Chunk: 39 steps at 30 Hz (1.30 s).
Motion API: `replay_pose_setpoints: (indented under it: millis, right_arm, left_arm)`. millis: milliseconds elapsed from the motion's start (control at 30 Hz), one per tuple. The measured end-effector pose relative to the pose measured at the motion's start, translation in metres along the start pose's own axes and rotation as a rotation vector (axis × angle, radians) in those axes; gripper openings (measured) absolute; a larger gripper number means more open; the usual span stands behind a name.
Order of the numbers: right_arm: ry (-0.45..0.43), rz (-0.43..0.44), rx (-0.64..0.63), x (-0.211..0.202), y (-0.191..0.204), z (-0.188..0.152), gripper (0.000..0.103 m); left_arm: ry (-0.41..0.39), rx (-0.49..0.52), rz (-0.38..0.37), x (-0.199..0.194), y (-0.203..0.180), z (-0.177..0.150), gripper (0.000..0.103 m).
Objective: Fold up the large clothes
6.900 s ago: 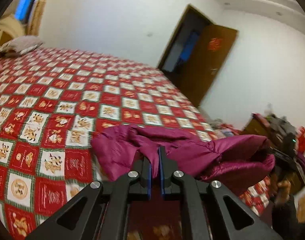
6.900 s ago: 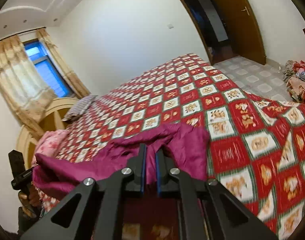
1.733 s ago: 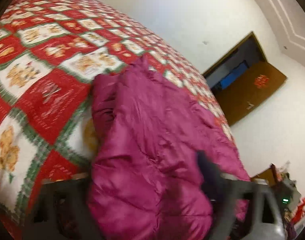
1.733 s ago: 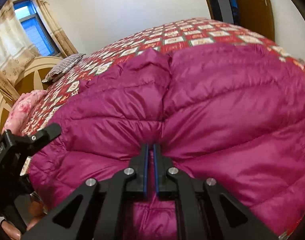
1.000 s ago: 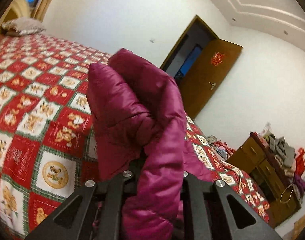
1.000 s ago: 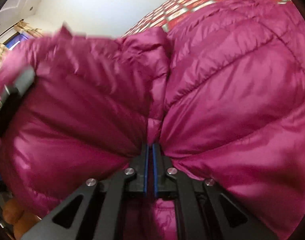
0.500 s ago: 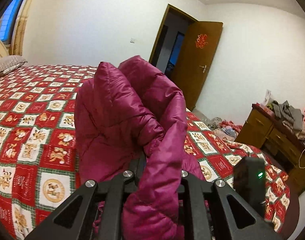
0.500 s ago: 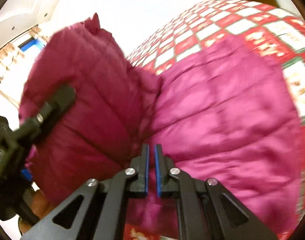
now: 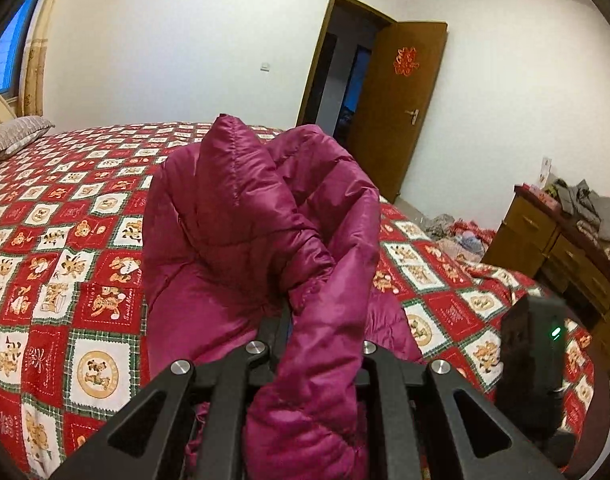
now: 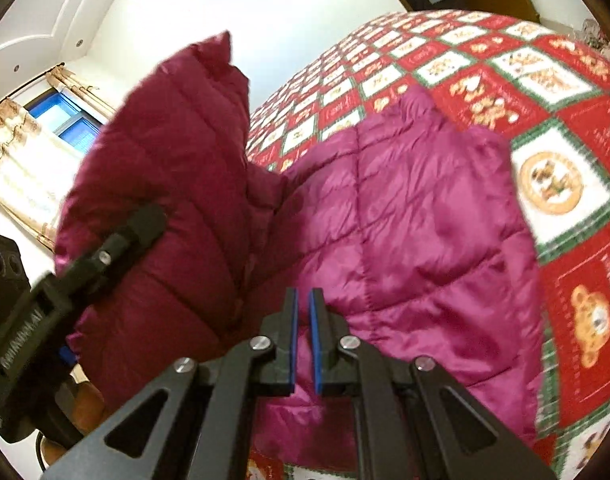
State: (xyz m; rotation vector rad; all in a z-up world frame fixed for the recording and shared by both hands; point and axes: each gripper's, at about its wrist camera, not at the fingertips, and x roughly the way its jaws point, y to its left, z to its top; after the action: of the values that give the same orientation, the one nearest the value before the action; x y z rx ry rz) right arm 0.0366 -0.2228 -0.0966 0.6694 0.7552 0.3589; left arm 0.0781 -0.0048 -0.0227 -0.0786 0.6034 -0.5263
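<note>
One tool (image 9: pixel 305 344) clamped on jacket (image 9: pixel 257 224)

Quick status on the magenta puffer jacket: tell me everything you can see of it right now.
The magenta puffer jacket is shiny, quilted in stitched panels and looks padded. Most of it lies spread on the red checked bedspread near the bed's edge. One part is lifted and bunched, standing above the rest, clamped in the left gripper, with fabric spilling over its fingers. The right gripper is nearly closed above the flat part; nothing shows between its blue pads.
</note>
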Motion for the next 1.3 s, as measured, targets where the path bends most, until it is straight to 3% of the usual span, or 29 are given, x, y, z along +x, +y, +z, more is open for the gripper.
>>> replay_pose_setpoints:
  millis: [567,733,1133,1233,1300]
  right_arm:
    - [-0.07,-0.089,0.082,-0.027,-0.037,0.006,0.011]
    - [-0.08,-0.094,0.105,-0.036,-0.045,0.008,0.017]
    - [-0.111,-0.135,0.124,-0.05,-0.066,0.015,0.017]
    - [-0.107,-0.141,0.118,-0.051,-0.07,0.017,0.018]
    - [-0.107,-0.146,0.104,-0.054,-0.07,0.022,0.03]
  left_arm:
    - [0.133,0.081,0.024,0.044,-0.031,-0.023,0.013]
    - [0.155,0.138,0.036,0.054,-0.046,-0.033,0.013]
    - [0.194,0.278,0.096,0.075,-0.078,-0.058,0.013]
    - [0.183,0.352,0.127,0.083,-0.091,-0.071,0.013]
    - [0.163,0.391,0.146,0.087,-0.097,-0.08,0.013]
